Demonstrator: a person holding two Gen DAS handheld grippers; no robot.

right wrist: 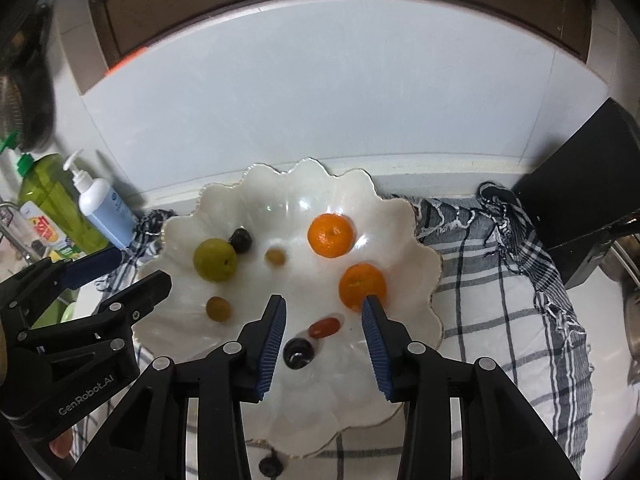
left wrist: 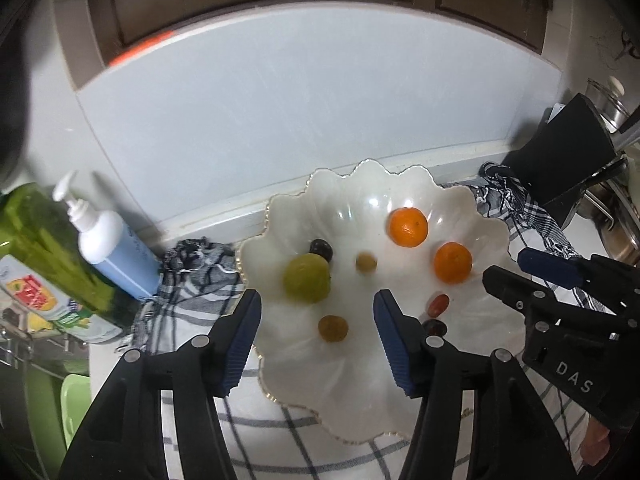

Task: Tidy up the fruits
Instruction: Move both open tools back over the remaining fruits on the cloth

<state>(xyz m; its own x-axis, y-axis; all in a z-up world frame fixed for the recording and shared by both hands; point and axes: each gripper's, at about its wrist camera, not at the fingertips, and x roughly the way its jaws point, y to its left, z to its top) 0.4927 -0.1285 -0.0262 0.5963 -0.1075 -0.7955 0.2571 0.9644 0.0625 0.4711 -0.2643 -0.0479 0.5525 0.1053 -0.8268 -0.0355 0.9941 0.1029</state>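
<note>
At the far left a green dish-soap bottle leans beside a white pump bottle with a pale blue body, both standing at the foot of the grey wall. Next comes my left gripper, held over the left half of the white scalloped bowl; its jaws stand apart with nothing pressed between the blue pads, and a small yellow-green fruit lies on the bowl's floor in the gap. Just beyond my left finger sits the big green fruit, touching a dark plum-like fruit behind it, with another small olive-coloured fruit near the middle of the bowl. My right gripper hangs over the bowl's right half, its jaws released as well, gripping nothing; a red oblong fruit and a dark round fruit lie loose between its fingers. One orange rests just by my right fingertip, a second orange farther back. The bowl stands on a checked cloth, and one more dark fruit lies on the cloth at the bowl's near rim. At the far right stands a black box.
</note>
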